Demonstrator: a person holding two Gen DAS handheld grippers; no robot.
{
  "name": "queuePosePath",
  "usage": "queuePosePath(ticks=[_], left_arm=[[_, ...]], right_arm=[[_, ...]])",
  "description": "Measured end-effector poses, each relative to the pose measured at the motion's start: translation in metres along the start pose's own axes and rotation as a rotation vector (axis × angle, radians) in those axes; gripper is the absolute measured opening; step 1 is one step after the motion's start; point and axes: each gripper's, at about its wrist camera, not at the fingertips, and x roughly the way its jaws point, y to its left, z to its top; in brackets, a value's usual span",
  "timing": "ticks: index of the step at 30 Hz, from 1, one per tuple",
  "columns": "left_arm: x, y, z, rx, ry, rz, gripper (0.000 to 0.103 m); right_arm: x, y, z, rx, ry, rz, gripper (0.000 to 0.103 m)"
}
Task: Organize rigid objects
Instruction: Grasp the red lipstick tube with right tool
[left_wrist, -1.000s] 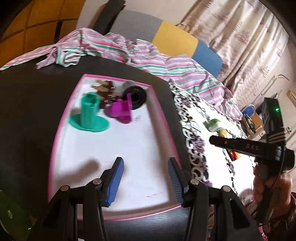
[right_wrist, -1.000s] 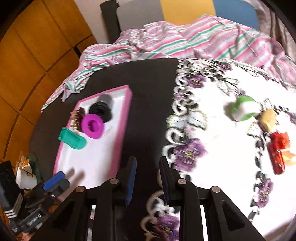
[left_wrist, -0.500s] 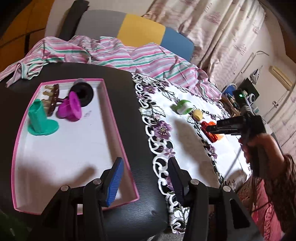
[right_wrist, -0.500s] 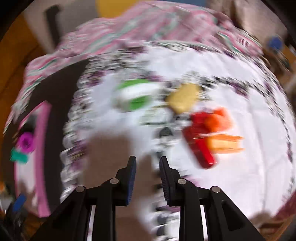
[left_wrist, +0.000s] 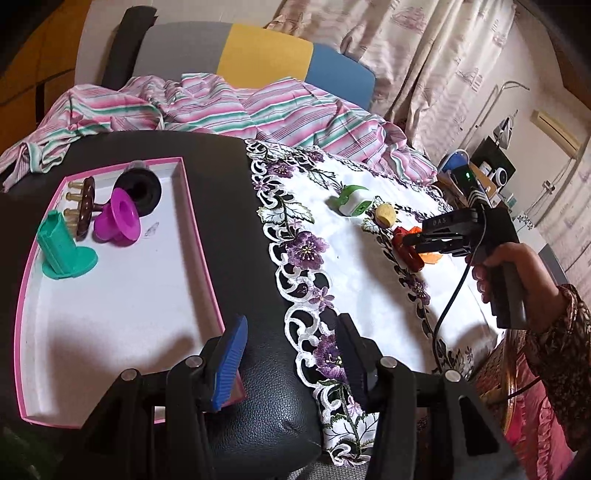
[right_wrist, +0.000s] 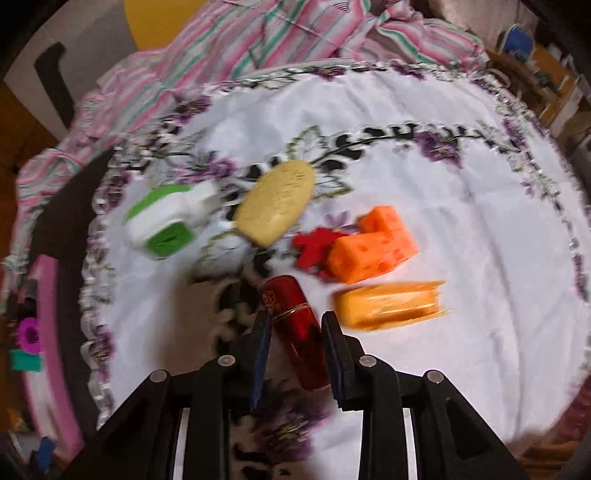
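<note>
A dark red tube (right_wrist: 295, 325) lies on the white embroidered cloth (right_wrist: 480, 221), between the fingers of my right gripper (right_wrist: 295, 317). Its jaws are opening and straddle the tube without clearly pressing it. Around the tube lie a green-and-white box (right_wrist: 162, 221), a yellow oval (right_wrist: 277, 201), a red star piece (right_wrist: 314, 247), an orange block (right_wrist: 373, 247) and a yellow bar (right_wrist: 388, 302). My left gripper (left_wrist: 291, 325) hangs open and empty over the black tabletop beside the pink-rimmed tray (left_wrist: 195, 236). The tray holds a teal piece (left_wrist: 61, 251), a magenta spool (left_wrist: 118, 221), a black cup (left_wrist: 138, 188) and a brown comb (left_wrist: 85, 205).
A striped cloth (left_wrist: 229, 107) is heaped along the table's far side, with a chair back behind it. The left wrist view shows a person's hand (left_wrist: 509, 266) holding the right gripper (left_wrist: 406, 240) over the red tube. Cluttered shelves stand at far right.
The right gripper swung from near the tray across to the toys on the cloth and came down over the red tube, its jaws wider. The left gripper shifted right, off the tray.
</note>
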Motion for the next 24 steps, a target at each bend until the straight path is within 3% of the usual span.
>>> queuePosePath(ticks=[3,8,11,19,24], left_arm=[[0.003,-0.001,0.001,-0.003,0.007,-0.008,0.05],[0.005,-0.006,0.004,0.018,0.013,0.0,0.05],[0.007,-0.009,0.009,0.029,0.014,0.004,0.05],[0.034,-0.035,0.044,0.073,0.037,0.005,0.05],[0.067,-0.059,0.071,0.1,0.064,-0.025,0.05]], right_arm=[[0.005,0.004,-0.001,-0.004,0.001,-0.018,0.036],[0.023,0.0,-0.002,0.02,0.033,0.022,0.036],[0.021,-0.007,-0.003,0.048,0.002,0.039,0.027],[0.017,-0.034,-0.008,0.197,-0.07,0.173,0.027],[0.022,-0.041,-0.008,0.267,-0.046,0.23,0.027]])
